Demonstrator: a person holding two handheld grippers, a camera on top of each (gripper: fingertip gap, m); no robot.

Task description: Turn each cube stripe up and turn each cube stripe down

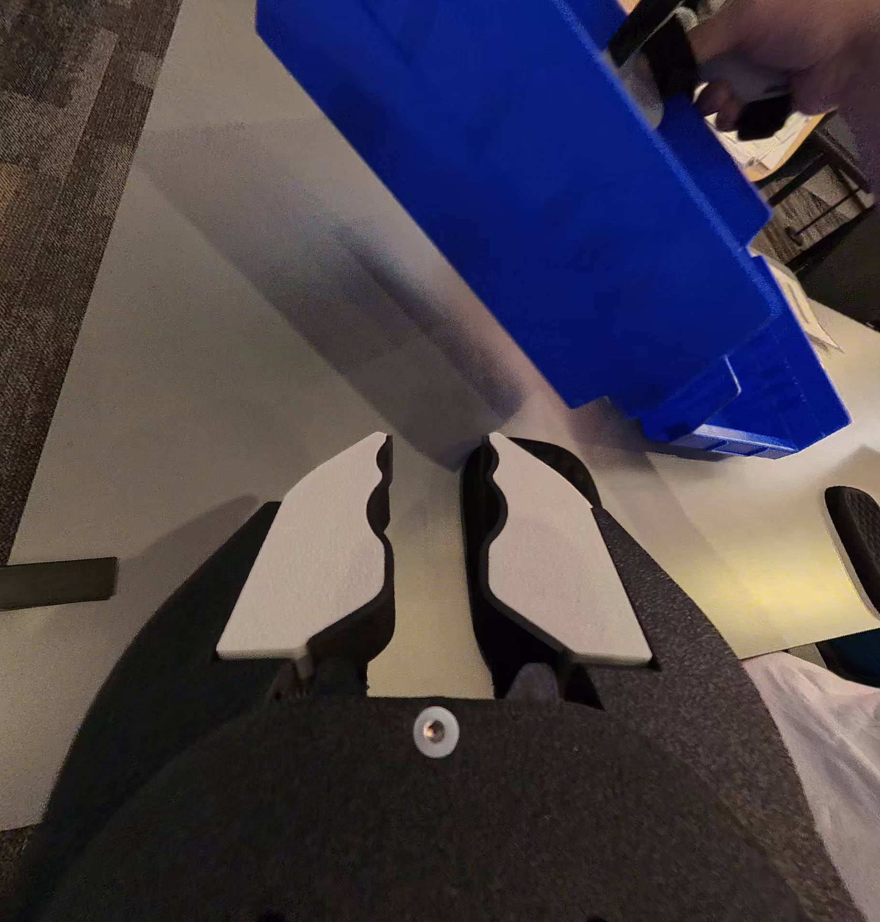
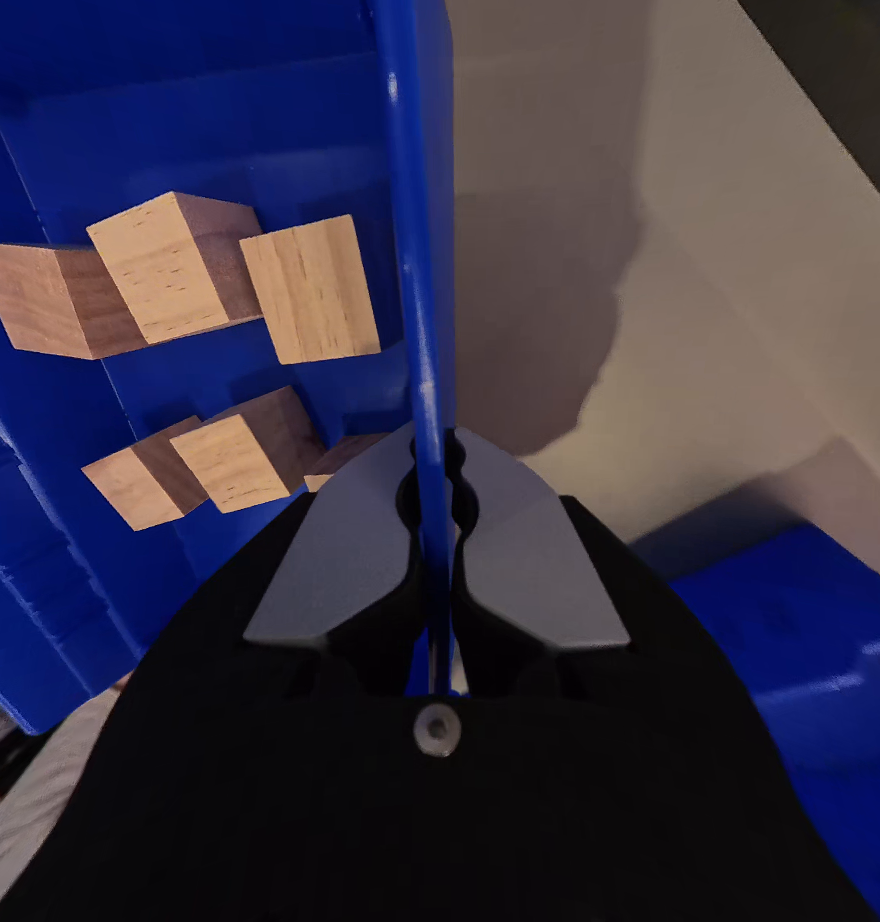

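A blue bin point(image 1: 528, 199) hangs tilted above the white table point(image 1: 203, 399), its underside towards my left gripper. My right gripper point(image 2: 433, 439) is shut on the bin's thin side wall point(image 2: 418, 249). It also shows far off in the left wrist view point(image 1: 642, 45), held by a hand point(image 1: 802, 55). Several wooden cubes lie loose inside the bin: one light cube point(image 2: 308, 289), one beside it point(image 2: 173, 264), others lower point(image 2: 238, 459). No stripe shows on them. My left gripper point(image 1: 438, 441) is open and empty, low over the table, short of the bin.
A second blue container point(image 2: 802, 623) lies on the table at the lower right, also seen under the tilted bin point(image 1: 727, 444). Grey carpet point(image 1: 53, 199) runs past the table's left edge. A black chair point(image 1: 867, 544) stands at the right.
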